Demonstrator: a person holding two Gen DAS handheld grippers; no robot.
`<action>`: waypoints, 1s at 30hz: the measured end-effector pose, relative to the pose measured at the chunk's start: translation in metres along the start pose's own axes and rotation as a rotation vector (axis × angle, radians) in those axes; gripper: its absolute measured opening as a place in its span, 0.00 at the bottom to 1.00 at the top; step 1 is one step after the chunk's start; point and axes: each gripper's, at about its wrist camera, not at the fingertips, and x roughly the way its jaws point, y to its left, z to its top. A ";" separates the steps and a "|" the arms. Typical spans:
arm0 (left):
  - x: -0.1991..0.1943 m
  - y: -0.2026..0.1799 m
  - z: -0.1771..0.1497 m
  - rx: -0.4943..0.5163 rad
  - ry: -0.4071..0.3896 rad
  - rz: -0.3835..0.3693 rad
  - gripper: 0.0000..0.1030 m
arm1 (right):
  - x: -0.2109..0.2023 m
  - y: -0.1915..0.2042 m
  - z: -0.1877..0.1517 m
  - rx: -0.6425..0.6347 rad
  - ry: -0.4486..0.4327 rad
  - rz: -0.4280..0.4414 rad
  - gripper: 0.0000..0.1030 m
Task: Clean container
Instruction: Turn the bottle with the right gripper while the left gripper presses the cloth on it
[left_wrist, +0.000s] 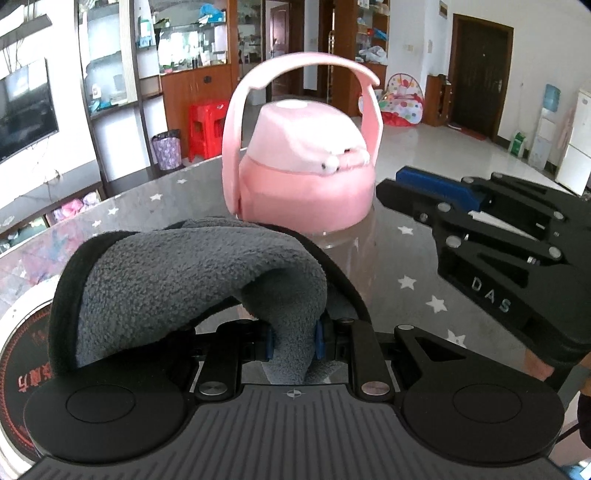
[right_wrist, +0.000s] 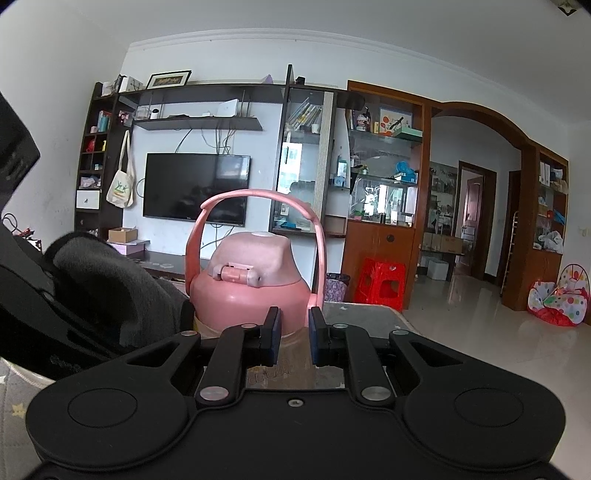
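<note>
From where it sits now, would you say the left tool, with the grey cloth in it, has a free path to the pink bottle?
Probably yes: the left tool, shut on the grey cloth, faces the pink bottle with only bare table between.

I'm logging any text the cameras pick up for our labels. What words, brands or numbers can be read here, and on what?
"DAS": raised letters on the black body of the right gripper.
Red characters on the round white-rimmed disc at the table's left edge: cut off, not readable.
Faint lettering on the clear lower body of the pink bottle, seen between the right gripper's fingers: too blurred to read.
Shelf items and framed picture: too small.
</note>
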 end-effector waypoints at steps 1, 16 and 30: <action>0.001 0.001 -0.001 -0.002 0.003 -0.001 0.20 | 0.000 0.000 0.001 0.000 0.001 -0.001 0.16; 0.021 0.008 -0.020 -0.049 0.084 -0.017 0.20 | 0.000 -0.001 -0.001 0.001 0.007 0.001 0.16; 0.037 0.018 -0.033 -0.081 0.149 -0.010 0.20 | 0.000 -0.001 -0.001 0.000 0.017 0.001 0.16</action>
